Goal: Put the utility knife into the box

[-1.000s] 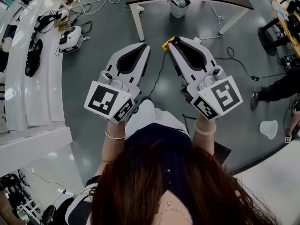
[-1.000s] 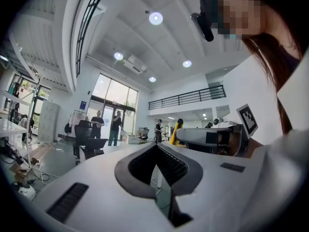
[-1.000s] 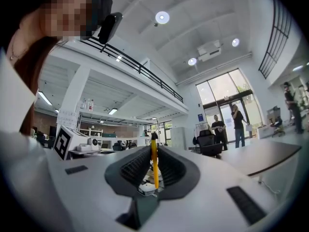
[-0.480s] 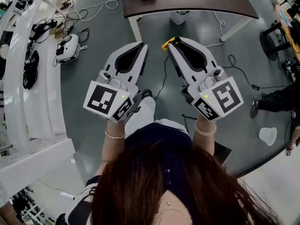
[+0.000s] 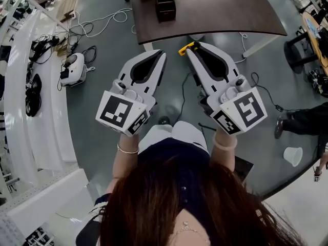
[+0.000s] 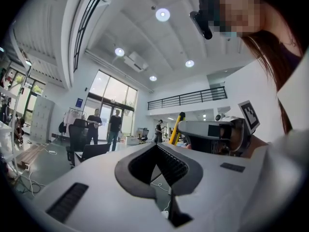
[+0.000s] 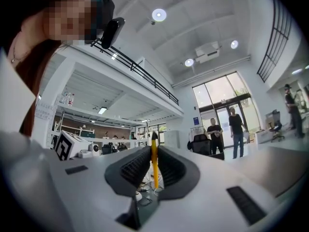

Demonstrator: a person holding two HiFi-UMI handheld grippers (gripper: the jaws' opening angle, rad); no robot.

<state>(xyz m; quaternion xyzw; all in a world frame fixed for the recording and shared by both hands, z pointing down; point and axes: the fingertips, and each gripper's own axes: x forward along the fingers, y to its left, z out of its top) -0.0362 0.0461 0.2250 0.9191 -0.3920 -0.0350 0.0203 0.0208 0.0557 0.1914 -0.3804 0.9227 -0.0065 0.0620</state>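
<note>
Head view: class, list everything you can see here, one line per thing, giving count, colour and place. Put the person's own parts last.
table: one, dark brown top with white legs, top of view
box: one, dark, on the table
utility knife: one, yellow, between the jaws of the right gripper
cables: several, white and black, on the floor
device: one, white, floor at left
cup: one, white, floor at right
left gripper: one, white, jaws together, empty
right gripper: one, white, jaws shut on the utility knife
hair: brown, bottom of view

Dark curved table [image 5: 220,9], dark box [image 5: 165,4] standing on its left part
</note>
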